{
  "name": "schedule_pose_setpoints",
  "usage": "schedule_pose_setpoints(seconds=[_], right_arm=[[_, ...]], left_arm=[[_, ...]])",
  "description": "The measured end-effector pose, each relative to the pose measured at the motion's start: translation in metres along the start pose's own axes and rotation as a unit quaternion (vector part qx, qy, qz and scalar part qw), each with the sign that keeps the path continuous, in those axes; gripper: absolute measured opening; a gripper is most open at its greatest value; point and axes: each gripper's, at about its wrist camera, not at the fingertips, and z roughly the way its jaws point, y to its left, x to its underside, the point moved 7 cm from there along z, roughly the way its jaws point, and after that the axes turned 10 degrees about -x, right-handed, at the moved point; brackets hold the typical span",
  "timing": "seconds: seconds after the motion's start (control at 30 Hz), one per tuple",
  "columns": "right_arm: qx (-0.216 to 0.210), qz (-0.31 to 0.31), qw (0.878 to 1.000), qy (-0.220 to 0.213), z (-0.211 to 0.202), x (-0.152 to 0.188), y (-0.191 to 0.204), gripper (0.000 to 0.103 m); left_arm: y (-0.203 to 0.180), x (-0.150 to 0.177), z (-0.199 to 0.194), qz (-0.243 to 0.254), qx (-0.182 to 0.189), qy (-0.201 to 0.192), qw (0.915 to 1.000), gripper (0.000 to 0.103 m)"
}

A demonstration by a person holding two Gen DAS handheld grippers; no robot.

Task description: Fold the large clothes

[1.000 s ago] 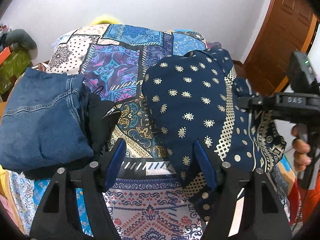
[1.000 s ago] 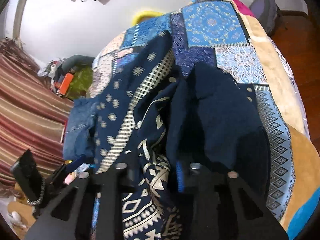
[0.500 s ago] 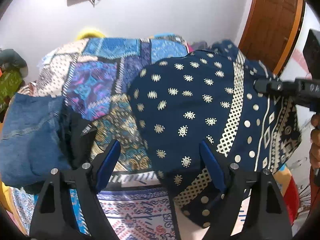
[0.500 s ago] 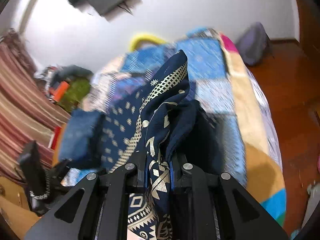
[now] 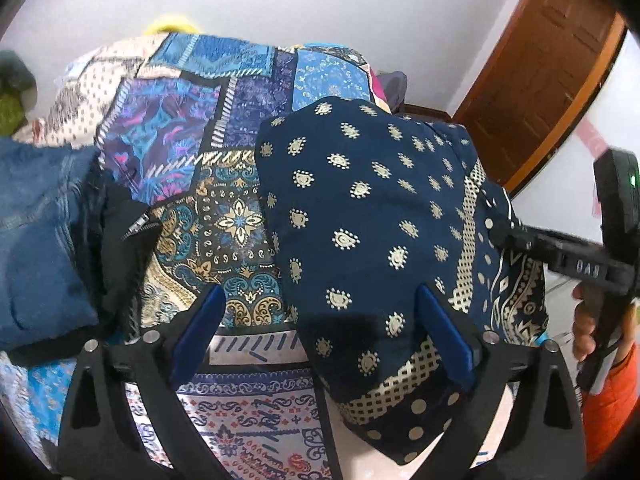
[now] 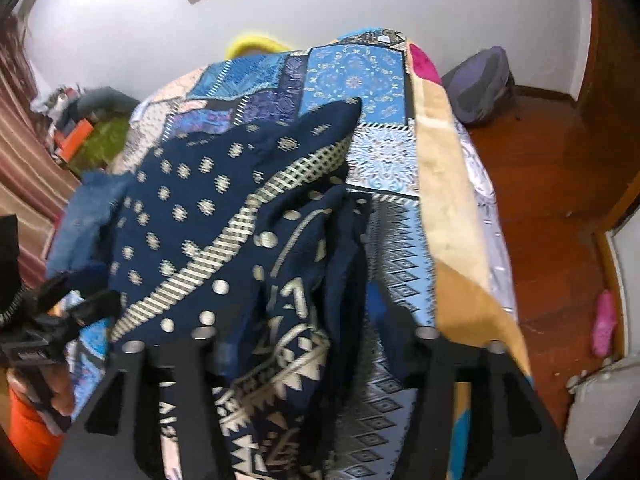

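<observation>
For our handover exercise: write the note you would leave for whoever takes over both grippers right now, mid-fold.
Left gripper: jaws opening wide, pads clear of cloth.
Right gripper: jaws opening, navy patterned garment between them, grip letting go.
The garment lies folded over on the patchwork bedspread; folded jeans sit at its left.
Done: one fold laid down.
Left: probably tidy the bunched edge on the right gripper's side, fold again.

Bed (image 5: 248,92) covered by a patchwork spread of blue, purple and cream printed panels. On the spread lie 3 textiles: a navy garment with cream motifs (image 5: 360,216) at the near right corner, folded blue jeans (image 5: 36,236) at the left edge, and a black zippered garment (image 5: 120,240) touching the jeans.
</observation>
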Motion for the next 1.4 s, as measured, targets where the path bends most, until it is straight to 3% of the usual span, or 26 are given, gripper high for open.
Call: schedule_pose_setpoints(seconds=[0.1, 0.17, 0.37, 0.53, 0.67, 0.77, 0.8, 0.9, 1.03, 1.17, 1.4], right_arm=[[-0.016, 0.023, 1.0, 0.012, 0.006, 0.002, -0.011, 0.068], [-0.053, 0.055, 0.997, 0.024, 0.013, 0.004, -0.019, 0.069], [-0.152, 0.162, 0.974, 0.048, 0.033, 0.009, -0.032, 0.071], [-0.172, 0.184, 0.967, 0.049, 0.043, 0.006, -0.027, 0.074], [-0.168, 0.185, 0.967, 0.044, 0.041, 0.004, -0.022, 0.068], [-0.168, 0.177, 0.969, 0.031, 0.028, 0.003, -0.018, 0.042], [-0.174, 0.176, 0.968, 0.029, 0.024, 0.002, -0.016, 0.033], [-0.175, 0.174, 0.969, 0.033, 0.014, 0.001, -0.005, 0.024], [-0.164, 0.155, 0.974, 0.026, 0.0, -0.002, 0.02, 0.021], [-0.166, 0.125, 0.978, 0.014, -0.019, -0.012, 0.052, 0.021], [-0.191, 0.069, 0.979, -0.011, -0.029, -0.033, 0.132, 0.021]], left_arm=[[0.005, -0.001, 0.01, -0.039, 0.035, 0.02, 0.9984, 0.101], [0.008, -0.003, 0.018, -0.061, 0.058, 0.036, 0.9958, 0.103], [0.008, -0.005, 0.045, -0.128, 0.144, 0.095, 0.9767, 0.103], [0.001, -0.006, 0.067, -0.167, 0.19, 0.131, 0.9585, 0.103], [-0.001, -0.005, 0.074, -0.184, 0.206, 0.143, 0.9505, 0.103], [-0.004, -0.007, 0.064, -0.172, 0.203, 0.128, 0.9556, 0.095], [-0.002, -0.008, 0.058, -0.165, 0.206, 0.122, 0.9568, 0.084], [-0.004, -0.01, 0.043, -0.144, 0.188, 0.107, 0.9656, 0.077], [0.001, -0.007, 0.019, -0.148, 0.196, 0.105, 0.9637, 0.071], [0.019, -0.013, -0.011, -0.164, 0.211, 0.09, 0.9594, 0.07], [0.073, -0.038, -0.097, -0.147, 0.182, 0.015, 0.9721, 0.07]])
